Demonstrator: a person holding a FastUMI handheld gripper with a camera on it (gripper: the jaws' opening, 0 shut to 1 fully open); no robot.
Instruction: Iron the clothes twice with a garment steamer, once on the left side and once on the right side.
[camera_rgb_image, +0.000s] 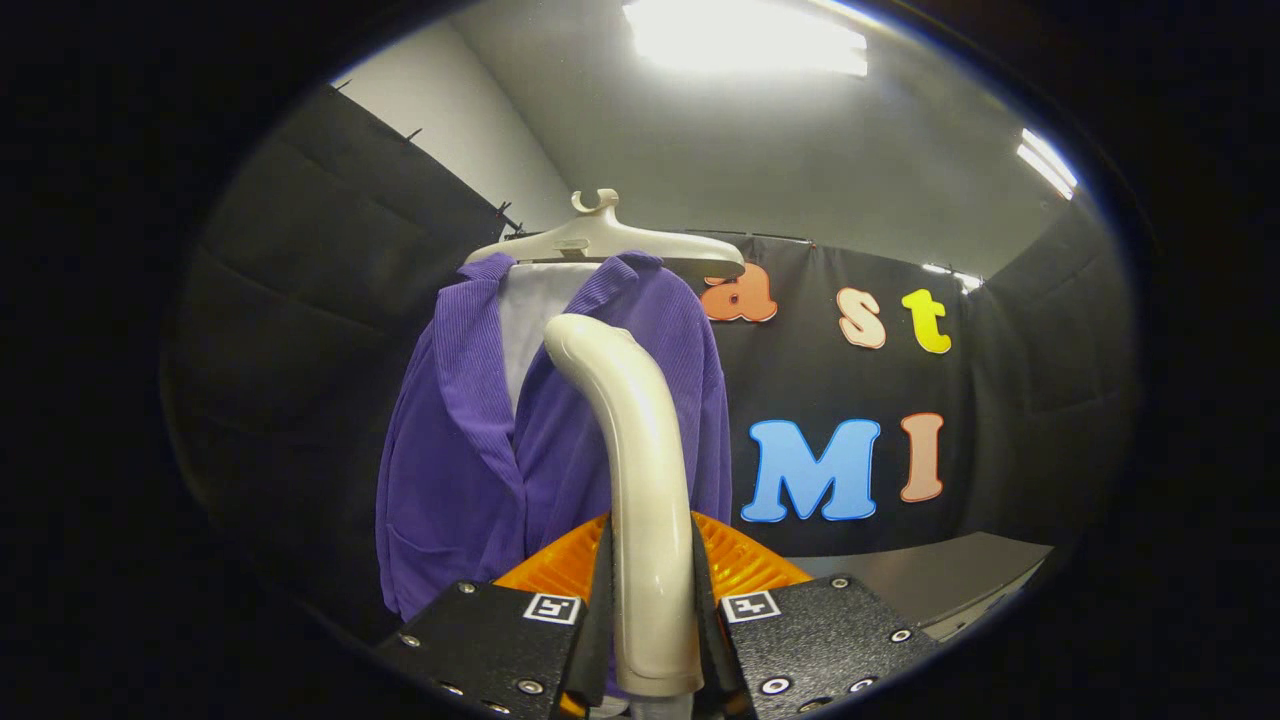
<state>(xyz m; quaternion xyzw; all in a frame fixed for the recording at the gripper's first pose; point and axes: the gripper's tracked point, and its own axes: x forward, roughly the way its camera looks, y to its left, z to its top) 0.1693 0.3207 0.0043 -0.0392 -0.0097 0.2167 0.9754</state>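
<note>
A purple corduroy jacket (470, 470) hangs on a cream hanger (605, 240) ahead of me, open at the collar over a white lining (535, 310). My gripper (650, 600) is shut on the garment steamer (635, 450), a cream curved handle that rises upright between the fingers. Its rounded head bends toward the jacket's collar and overlaps the right front panel. I cannot tell whether the head touches the cloth. The lower middle of the jacket is hidden behind the steamer and my fingers.
Black cloth walls enclose the booth on the left, behind and on the right. A grey table surface (940, 580) lies to the right beyond the fingers. Bright ceiling lights (745, 35) shine overhead.
</note>
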